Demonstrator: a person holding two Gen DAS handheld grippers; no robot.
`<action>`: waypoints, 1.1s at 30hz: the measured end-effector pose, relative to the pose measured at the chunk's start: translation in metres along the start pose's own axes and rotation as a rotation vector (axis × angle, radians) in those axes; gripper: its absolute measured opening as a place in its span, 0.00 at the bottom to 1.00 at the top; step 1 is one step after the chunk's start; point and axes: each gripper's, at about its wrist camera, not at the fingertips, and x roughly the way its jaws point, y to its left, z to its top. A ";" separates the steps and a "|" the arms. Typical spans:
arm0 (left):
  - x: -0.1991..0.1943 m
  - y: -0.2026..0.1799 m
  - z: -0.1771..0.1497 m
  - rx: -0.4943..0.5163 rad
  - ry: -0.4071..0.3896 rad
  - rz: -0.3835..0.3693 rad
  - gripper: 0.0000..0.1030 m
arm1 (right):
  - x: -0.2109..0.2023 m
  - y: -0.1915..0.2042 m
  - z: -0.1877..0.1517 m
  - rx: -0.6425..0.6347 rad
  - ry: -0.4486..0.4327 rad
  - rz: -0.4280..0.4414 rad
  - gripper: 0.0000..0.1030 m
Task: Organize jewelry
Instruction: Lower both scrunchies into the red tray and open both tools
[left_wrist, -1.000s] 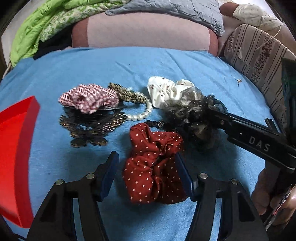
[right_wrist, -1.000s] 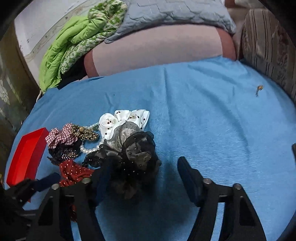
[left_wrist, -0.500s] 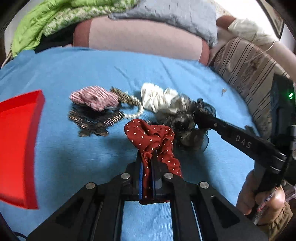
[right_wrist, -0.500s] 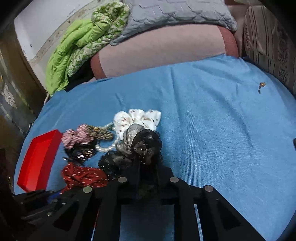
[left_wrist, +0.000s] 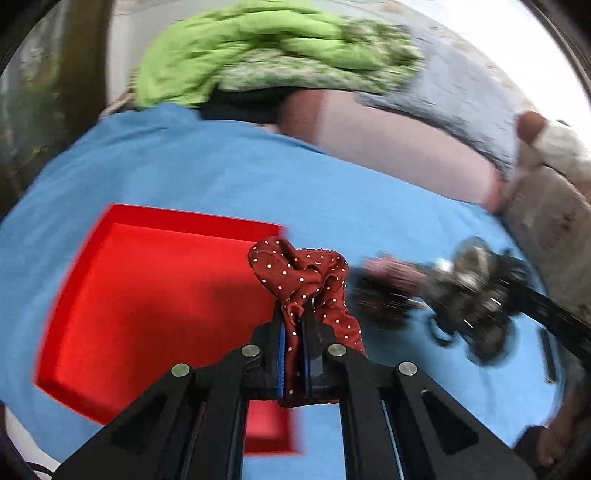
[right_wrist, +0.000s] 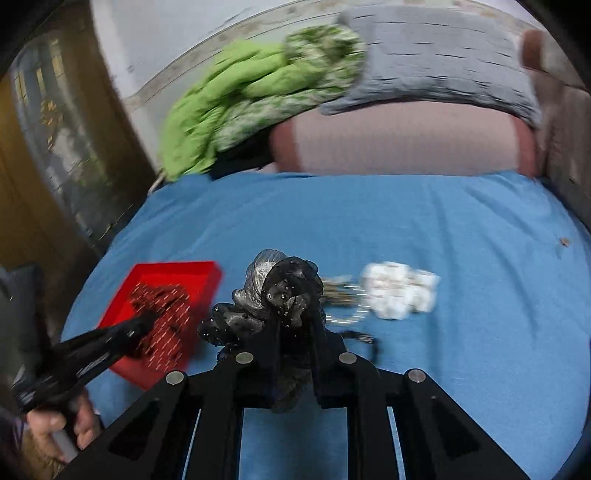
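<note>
A blue bedsheet carries a red tray, its floor bare. The left gripper pinches a red dotted scrunchie over the tray's edge; the right gripper clamps a black-and-grey scrunchie above the sheet.

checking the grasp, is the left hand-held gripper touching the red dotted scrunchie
Touching. The left wrist view shows the left hand-held gripper shut on the red dotted scrunchie, with fabric pinched between the two pads.
</note>
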 end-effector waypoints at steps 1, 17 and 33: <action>0.005 0.013 0.004 -0.005 -0.001 0.031 0.06 | 0.007 0.010 0.002 -0.014 0.011 0.014 0.14; 0.068 0.147 0.044 -0.163 0.040 0.207 0.07 | 0.168 0.134 0.028 -0.151 0.173 0.095 0.14; 0.044 0.160 0.047 -0.255 -0.084 0.120 0.59 | 0.196 0.141 0.029 -0.164 0.188 0.046 0.36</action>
